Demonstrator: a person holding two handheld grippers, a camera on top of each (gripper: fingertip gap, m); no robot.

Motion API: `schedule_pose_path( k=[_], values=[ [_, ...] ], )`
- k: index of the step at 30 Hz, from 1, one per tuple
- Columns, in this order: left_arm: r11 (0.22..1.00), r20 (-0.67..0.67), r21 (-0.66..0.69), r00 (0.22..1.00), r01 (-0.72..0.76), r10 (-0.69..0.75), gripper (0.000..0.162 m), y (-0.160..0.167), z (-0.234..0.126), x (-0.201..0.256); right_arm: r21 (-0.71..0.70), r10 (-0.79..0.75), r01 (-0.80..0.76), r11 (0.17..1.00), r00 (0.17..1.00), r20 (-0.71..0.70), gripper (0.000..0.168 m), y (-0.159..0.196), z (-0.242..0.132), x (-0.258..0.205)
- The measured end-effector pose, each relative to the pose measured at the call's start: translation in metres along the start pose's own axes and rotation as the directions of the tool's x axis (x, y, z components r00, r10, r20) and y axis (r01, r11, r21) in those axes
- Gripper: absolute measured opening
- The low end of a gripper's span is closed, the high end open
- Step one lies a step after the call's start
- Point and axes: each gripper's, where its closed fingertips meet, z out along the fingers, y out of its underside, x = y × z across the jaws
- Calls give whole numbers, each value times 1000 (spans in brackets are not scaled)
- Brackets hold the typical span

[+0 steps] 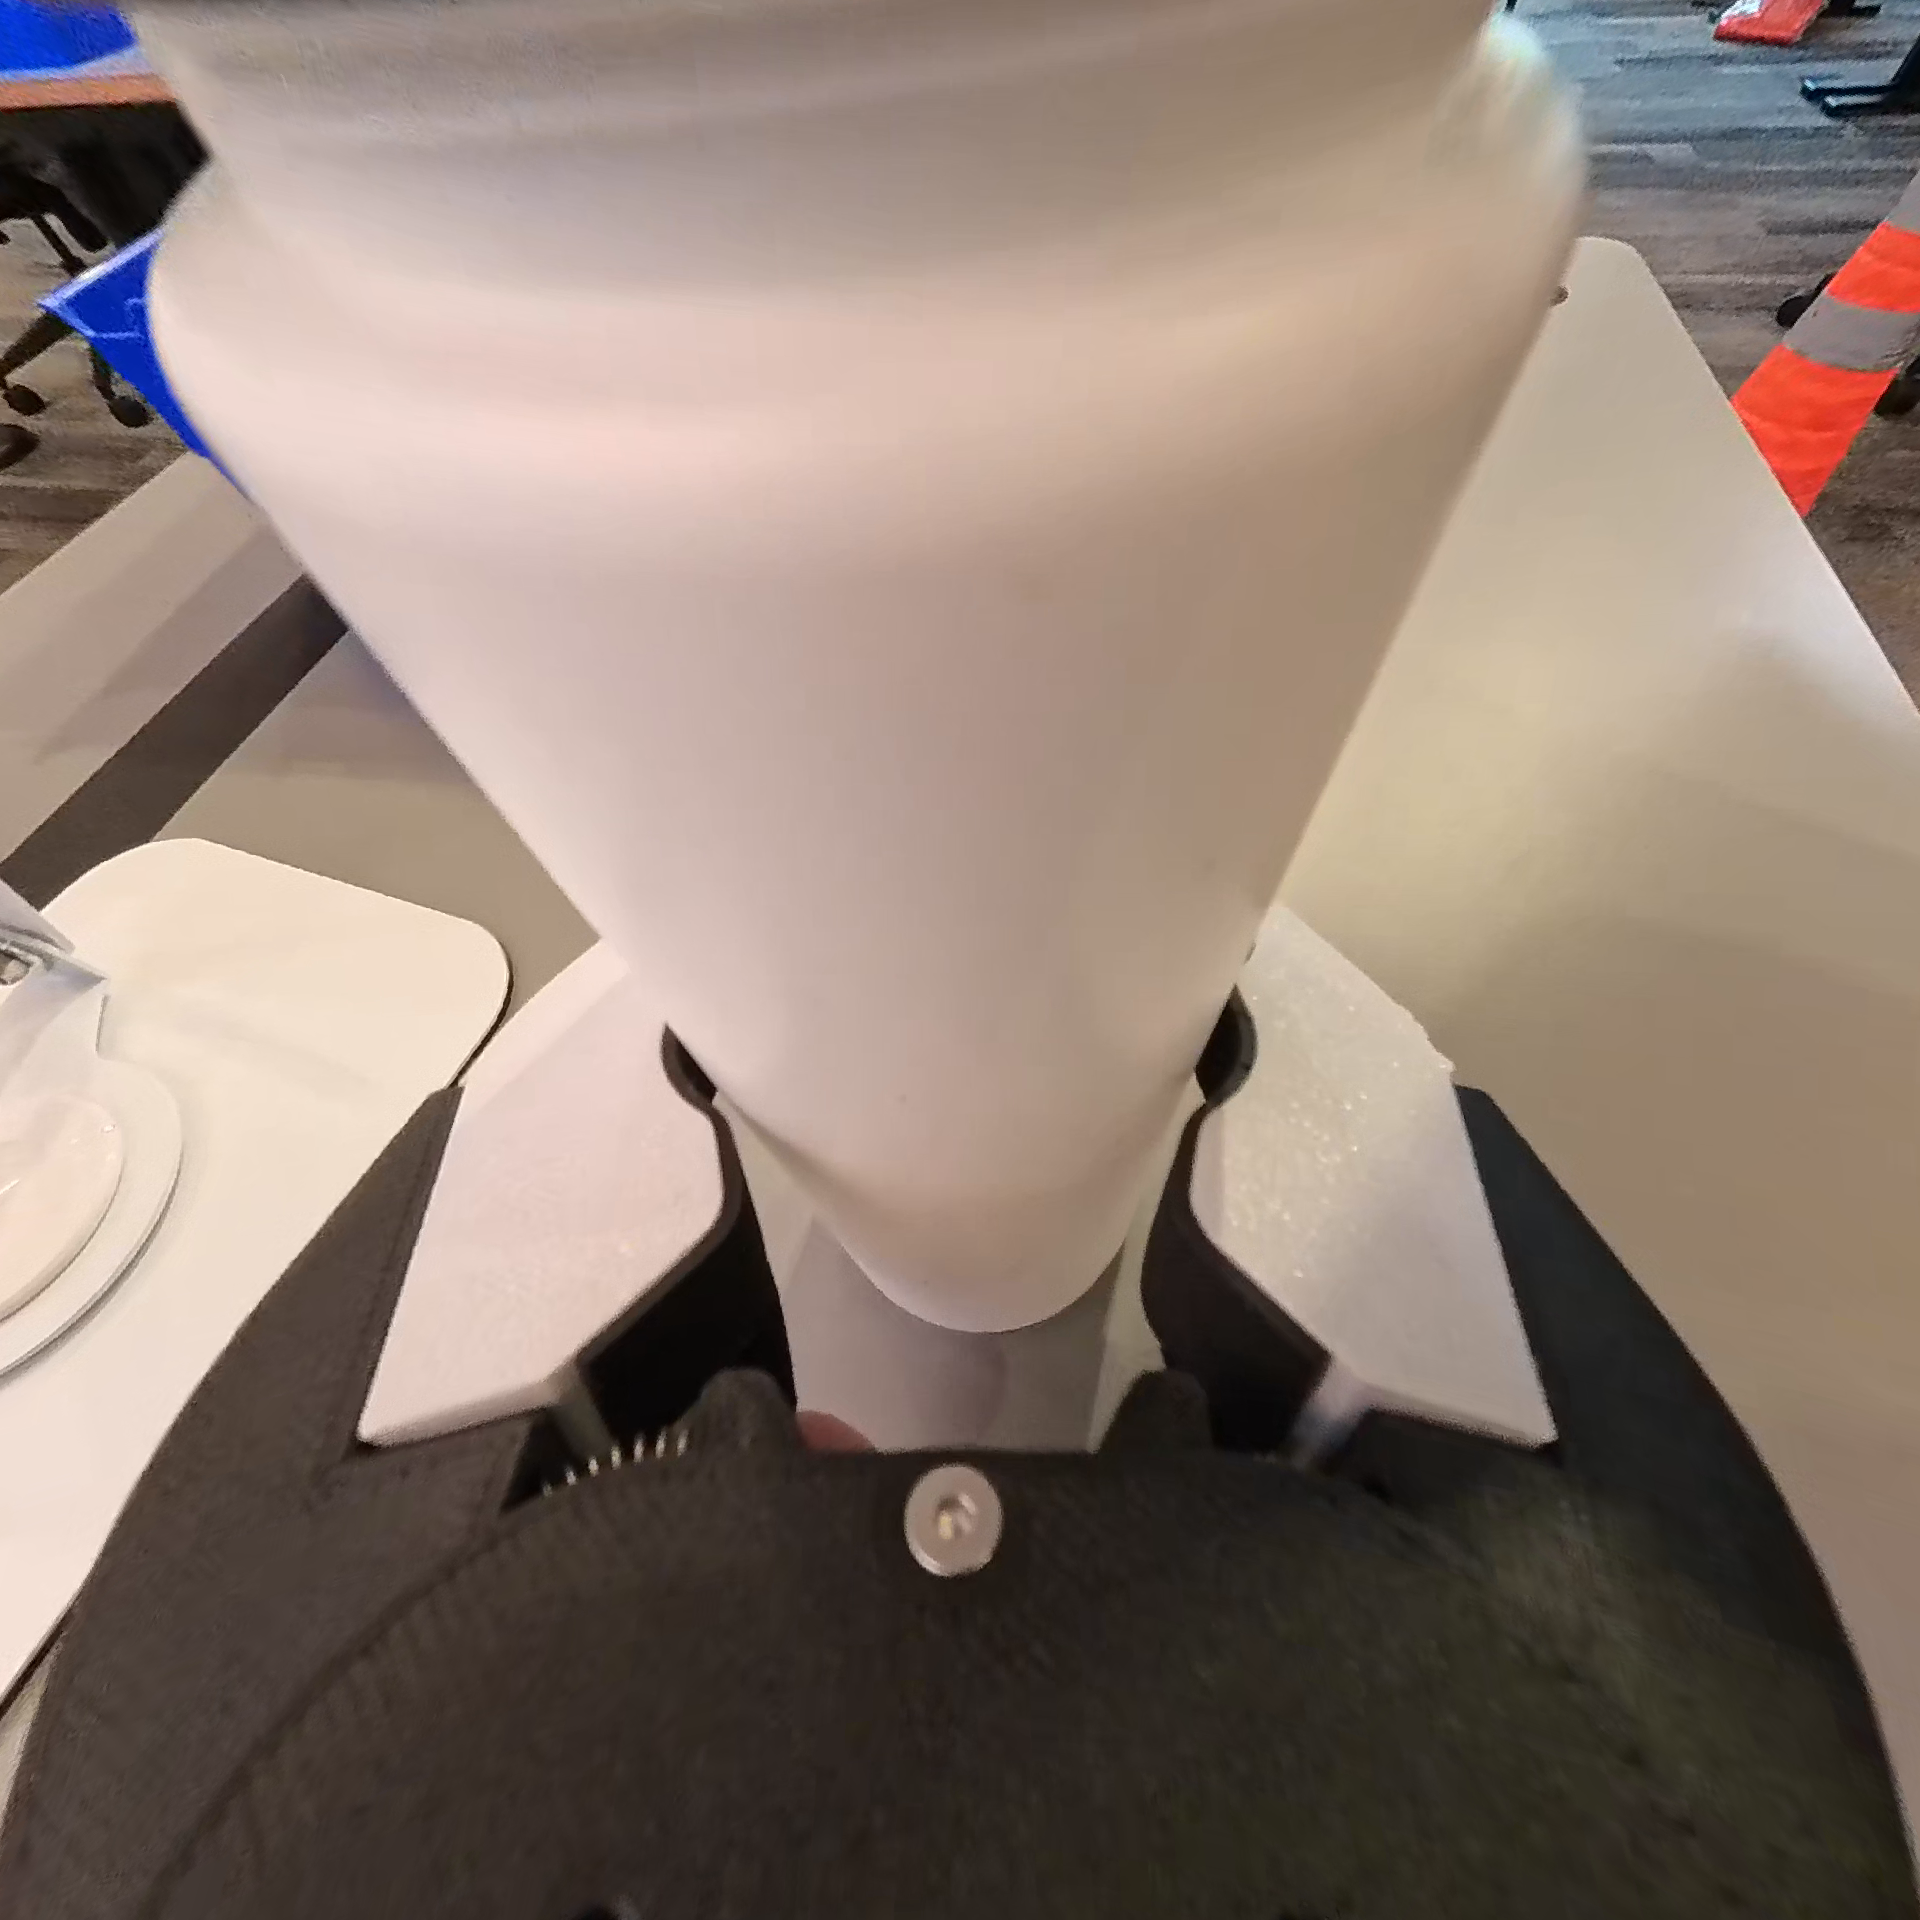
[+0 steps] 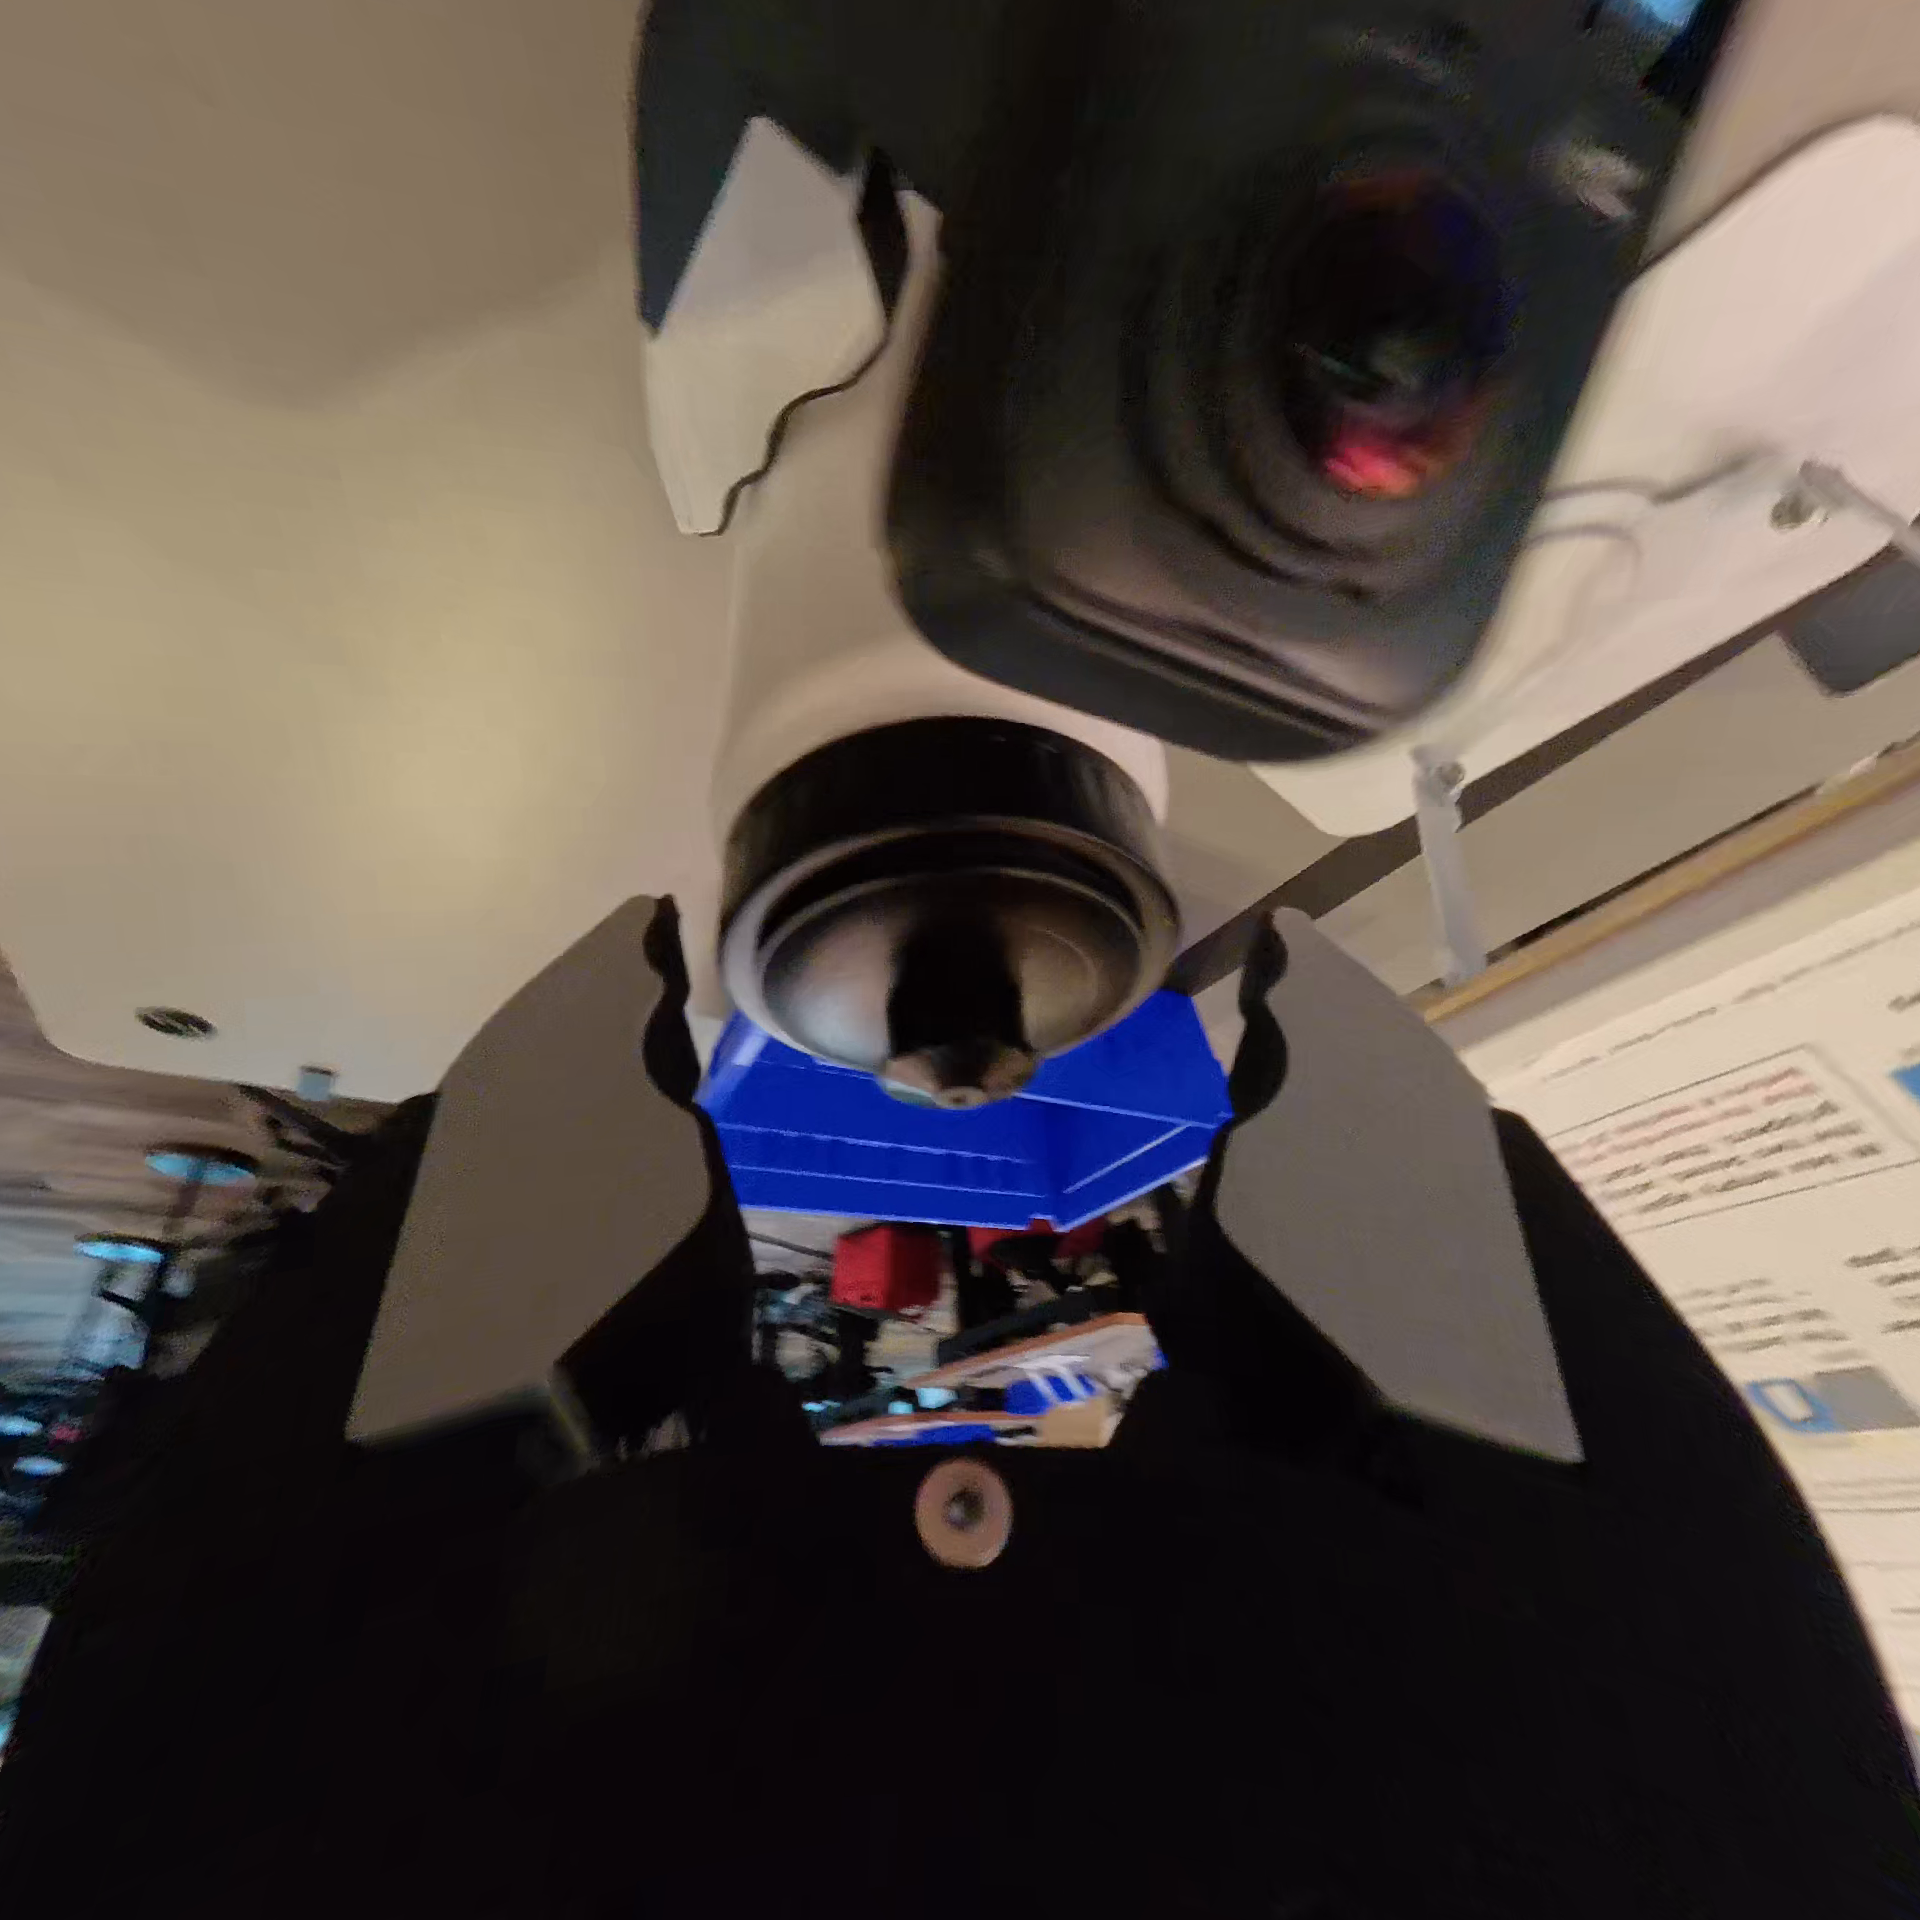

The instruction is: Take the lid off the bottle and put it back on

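In the left wrist view a white bottle (image 1: pixel 831 623) fills the middle, blurred toward its wide far end. My left gripper (image 1: pixel 956 1049) is shut on its narrow near end and holds it above the pale table (image 1: pixel 1558 727). In the right wrist view a black round lid (image 2: pixel 951 894) sits on the end of the white bottle (image 2: pixel 810 644). My right gripper (image 2: pixel 961 945) is open, its fingertips (image 2: pixel 665 966) on either side of the lid with small gaps. The left gripper's finger (image 2: pixel 769 343) and its camera (image 2: pixel 1299 364) show beyond the lid.
A white tray (image 1: pixel 312 987) lies at the left with a round white dish (image 1: pixel 62 1195) and a clear object (image 1: pixel 31 966). A blue bin (image 1: pixel 104 301) stands past the table and also shows in the right wrist view (image 2: pixel 935 1153). An orange cone (image 1: pixel 1829 384) stands on the floor.
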Motion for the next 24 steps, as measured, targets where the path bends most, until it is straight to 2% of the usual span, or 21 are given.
schedule_pose_path(
  k=[1, 2, 4, 6, 7, 10, 12, 13, 14, 15, 17, 19, 21, 24],
  values=[
    [1000, 2, -4, 1000, -3, 3, 92, 0, 0, 0, 21, 80, -80, 997, 997, 13, 107, 2, -3, 4],
    [1000, 3, -6, 1000, -3, 4, 92, 0, 0, 0, 51, 187, -189, 981, 982, 39, 114, 3, -6, 6],
    [1000, 3, -5, 1000, 1, -1, 92, 0, 0, 0, 178, 380, -397, 901, 917, 119, 109, -2, -15, 10],
    [1000, 3, -3, 1000, -1, 1, 92, 0, 0, 0, 333, 516, -592, 734, 805, 293, 92, -13, -28, 10],
    [1000, 3, -3, 1000, -2, 2, 92, 0, 0, 0, 337, 553, -663, 669, 746, 370, 89, -13, -28, 6],
    [1000, 2, 1, 1000, 1, -1, 92, 0, 0, 0, 297, 619, -747, 595, 661, 423, 97, -10, -13, -3],
    [1000, 3, -1, 1000, 0, 0, 92, 0, 0, 0, 284, 620, -761, 583, 643, 449, 101, -16, -6, -7],
    [1000, 3, -2, 1000, -1, 1, 92, 0, 1, 0, 288, 615, -761, 581, 643, 457, 97, -19, -5, -8],
    [1000, 4, -3, 1000, -1, 1, 92, 0, 1, 0, 294, 604, -757, 584, 647, 465, 83, -22, -6, -9],
    [1000, 4, -4, 1000, 1, -1, 92, 0, 0, 0, 298, 599, -755, 584, 649, 468, 79, -23, -6, -8],
    [1000, 5, -2, 1000, 3, -3, 92, 0, 0, 0, 293, 580, -732, 615, 672, 460, 79, -22, -6, -8],
    [1000, 6, -1, 1000, 4, -4, 92, 0, 0, 0, 288, 527, -661, 693, 737, 423, 78, -20, -6, -9],
    [1000, 5, 0, 1000, -2, 2, 92, 0, 1, 0, 276, 414, -514, 812, 841, 348, 78, -17, -5, -11],
    [1000, 10, -2, 1000, -11, 11, 92, -1, 2, 2, 172, 151, -189, 967, 965, 216, 78, -8, -3, -14]
  ],
)
